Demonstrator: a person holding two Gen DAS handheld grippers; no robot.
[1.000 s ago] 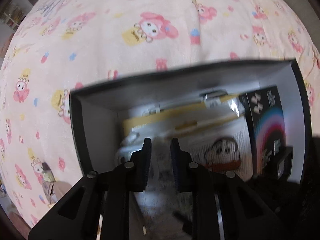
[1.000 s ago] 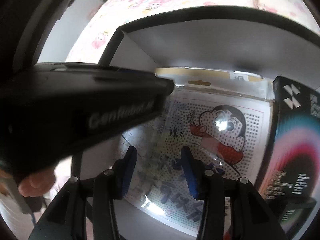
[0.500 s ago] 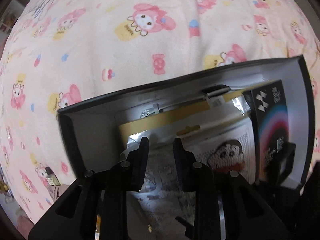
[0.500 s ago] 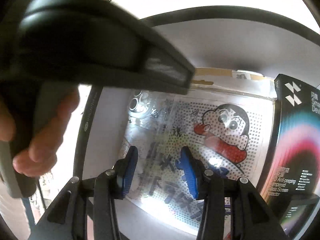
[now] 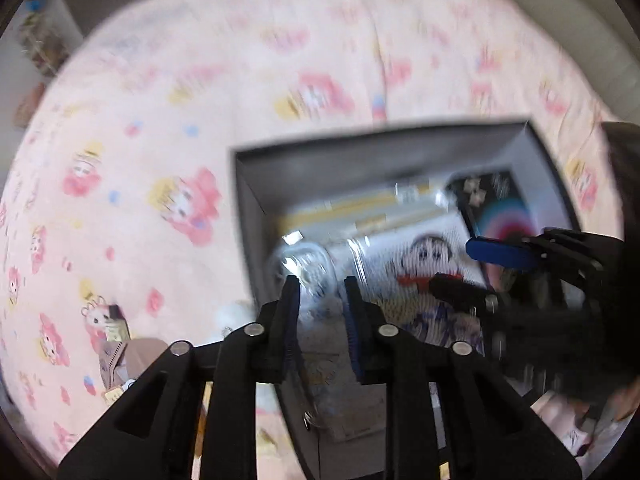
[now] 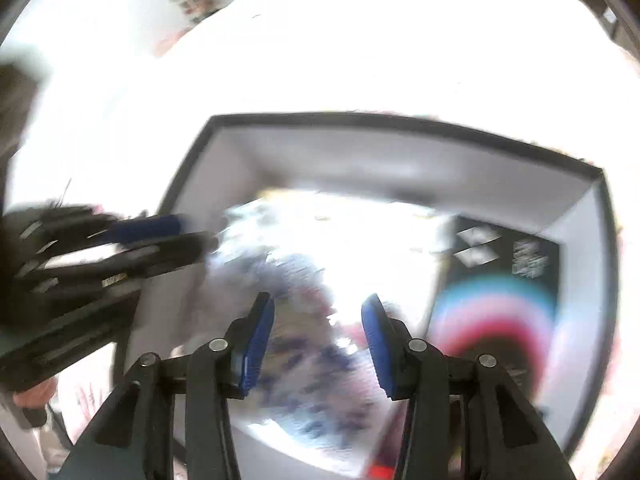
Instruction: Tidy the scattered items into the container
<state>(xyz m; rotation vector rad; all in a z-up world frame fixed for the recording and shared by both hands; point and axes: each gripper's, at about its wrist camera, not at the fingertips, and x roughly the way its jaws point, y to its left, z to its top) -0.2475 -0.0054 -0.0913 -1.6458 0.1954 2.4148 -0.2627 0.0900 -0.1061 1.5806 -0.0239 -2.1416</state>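
A black-rimmed box (image 5: 360, 140) with white walls sits on the bed. Inside lie a cartoon bead-kit packet (image 5: 424, 252), a black carton with a rainbow arc (image 5: 500, 208) and a clear plastic pack (image 5: 304, 260). My left gripper (image 5: 320, 296) hovers over the box's left side, its jaws closing with nothing between them. My right gripper (image 6: 318, 320) hangs open and empty above the same box (image 6: 360, 118), with the rainbow carton (image 6: 504, 280) to its right. Each gripper shows in the other's view: the right gripper (image 5: 480, 270) and the left gripper (image 6: 180, 236).
A pink blanket (image 5: 200, 100) printed with cartoon figures covers the bed around the box. A small brown item (image 5: 120, 352) lies on it at lower left, and a white fluffy bit (image 5: 232, 316) shows beside the box's left wall. Both views are motion-blurred.
Both grippers have lifted away from the box, which now looks smaller in both views. The left gripper has swung aside, so the box sits further right in its view. A white fluffy thing between its fingers is gone.
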